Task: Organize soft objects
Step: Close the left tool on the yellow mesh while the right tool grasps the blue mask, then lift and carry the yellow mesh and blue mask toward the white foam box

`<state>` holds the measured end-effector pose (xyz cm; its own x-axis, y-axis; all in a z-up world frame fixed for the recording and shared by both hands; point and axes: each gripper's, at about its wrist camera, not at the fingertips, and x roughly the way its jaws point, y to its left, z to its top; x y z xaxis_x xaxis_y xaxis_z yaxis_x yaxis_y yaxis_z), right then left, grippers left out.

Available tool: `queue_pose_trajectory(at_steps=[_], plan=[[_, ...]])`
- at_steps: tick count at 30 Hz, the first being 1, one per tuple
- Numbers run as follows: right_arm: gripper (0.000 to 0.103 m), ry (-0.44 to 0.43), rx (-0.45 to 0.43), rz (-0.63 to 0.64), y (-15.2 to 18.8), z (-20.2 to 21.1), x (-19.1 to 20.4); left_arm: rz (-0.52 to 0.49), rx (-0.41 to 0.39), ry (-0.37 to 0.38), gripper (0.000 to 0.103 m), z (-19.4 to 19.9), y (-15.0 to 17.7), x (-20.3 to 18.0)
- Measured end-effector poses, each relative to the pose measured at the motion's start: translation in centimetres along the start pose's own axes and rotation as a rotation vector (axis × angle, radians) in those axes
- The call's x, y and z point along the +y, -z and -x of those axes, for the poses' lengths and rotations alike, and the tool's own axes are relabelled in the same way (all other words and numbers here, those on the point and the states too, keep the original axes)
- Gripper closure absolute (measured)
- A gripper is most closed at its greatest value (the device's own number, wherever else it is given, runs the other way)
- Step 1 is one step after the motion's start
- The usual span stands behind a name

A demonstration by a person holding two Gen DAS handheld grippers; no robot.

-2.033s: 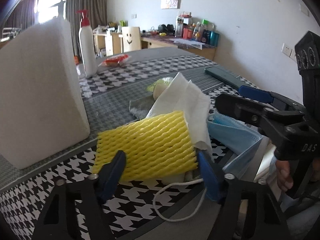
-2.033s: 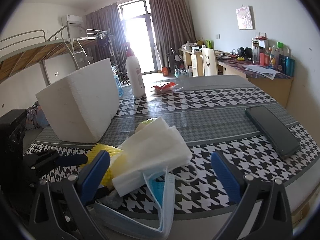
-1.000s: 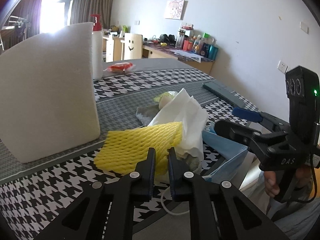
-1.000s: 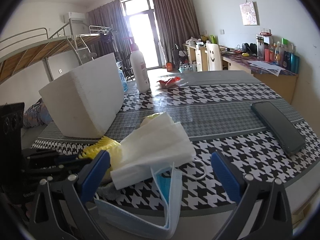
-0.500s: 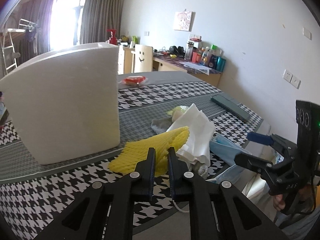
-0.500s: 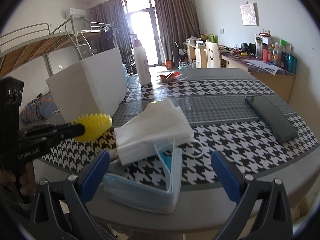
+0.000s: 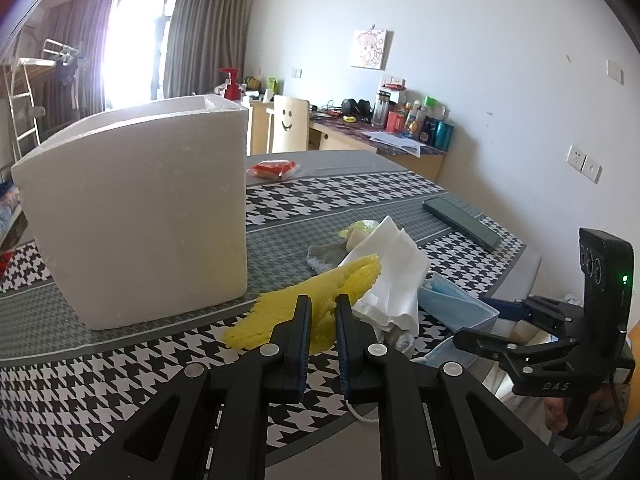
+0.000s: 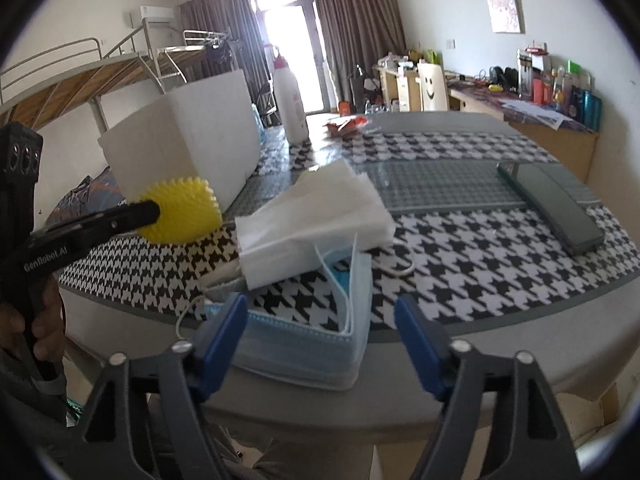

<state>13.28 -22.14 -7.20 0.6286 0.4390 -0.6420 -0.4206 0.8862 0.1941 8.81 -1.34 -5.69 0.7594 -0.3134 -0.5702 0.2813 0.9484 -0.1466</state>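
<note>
My left gripper (image 7: 322, 312) is shut on the yellow foam net (image 7: 316, 292) and holds it lifted above the table, in front of the white foam box (image 7: 140, 208). From the right wrist view the net (image 8: 180, 210) hangs in the air left of the pile. A stack of white tissue (image 8: 316, 220) lies on blue face masks (image 8: 316, 344) at the table's near edge. My right gripper (image 8: 320, 332) is open and empty, its fingers either side of the masks, off the table edge.
A dark phone (image 8: 552, 208) lies at the table's right. A white pump bottle (image 8: 290, 104) and a red packet (image 7: 274, 169) sit behind the foam box. A grey cloth and a pale green item (image 7: 356, 230) lie behind the tissue. The houndstooth table (image 8: 460, 248) has a rounded edge.
My left gripper closed on the yellow foam net and lifted it up and back off the pile. My right gripper has pulled back to the table edge and stays open.
</note>
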Motion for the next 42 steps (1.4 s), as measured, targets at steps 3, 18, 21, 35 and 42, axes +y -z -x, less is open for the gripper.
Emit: queue_pose_trajectory(at_steps=[3,18,21,35,42], plan=[[0.044,-0.004,0.023,0.006,0.3,-0.3,0.1,-0.003,0.0,0.002,0.09,0.0,0.0,-0.2],[0.089,0.0,-0.031,0.055,-0.7,2.7,0.7,0.003,-0.054,-0.02,0.09,1.9,-0.2,0.1],[0.089,-0.006,-0.061,0.065,-1.3,3.5,1.1,0.007,-0.067,-0.024,0.09,2.4,-0.2,0.1],[0.09,-0.029,-0.154,0.083,-3.1,5.6,2.1,0.0,-0.123,-0.033,0.09,4.7,-0.5,-0.2],[0.09,-0.029,-0.204,0.082,-4.1,6.1,2.4,-0.012,-0.137,-0.034,0.09,5.3,-0.6,-0.6]])
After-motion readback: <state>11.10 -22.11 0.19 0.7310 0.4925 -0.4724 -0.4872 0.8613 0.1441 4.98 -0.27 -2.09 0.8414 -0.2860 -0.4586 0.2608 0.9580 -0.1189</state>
